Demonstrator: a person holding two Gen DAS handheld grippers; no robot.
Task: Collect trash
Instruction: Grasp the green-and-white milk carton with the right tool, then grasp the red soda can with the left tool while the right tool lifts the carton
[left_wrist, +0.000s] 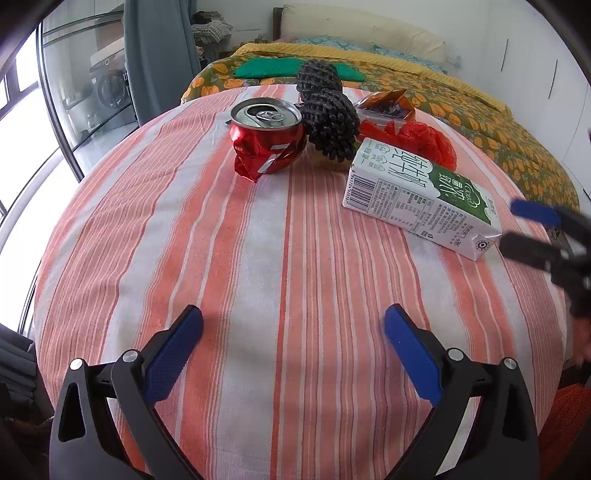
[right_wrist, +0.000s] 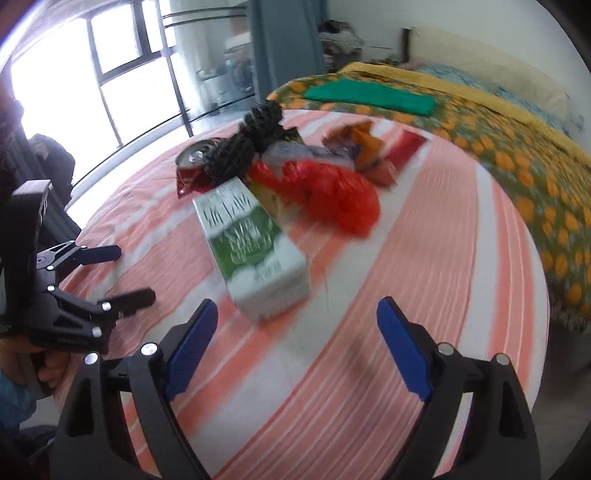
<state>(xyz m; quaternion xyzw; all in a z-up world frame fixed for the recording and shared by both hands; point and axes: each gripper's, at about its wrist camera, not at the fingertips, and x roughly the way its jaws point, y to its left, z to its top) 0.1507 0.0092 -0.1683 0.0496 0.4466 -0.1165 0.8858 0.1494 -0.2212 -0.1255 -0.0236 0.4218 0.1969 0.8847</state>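
From the left wrist, the left gripper (left_wrist: 293, 332) gapes wide and empty before a dented can (left_wrist: 266, 138) and a milk carton (left_wrist: 421, 203) lying on the striped cloth (left_wrist: 258, 277); from the right wrist, the right gripper (right_wrist: 297, 328), equally wide and empty, faces that carton (right_wrist: 251, 247) beside a red bag (right_wrist: 332, 192).

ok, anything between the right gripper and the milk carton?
No. In the right wrist view, only bare striped tablecloth lies between the open right gripper and the milk carton; the frame is motion-blurred.
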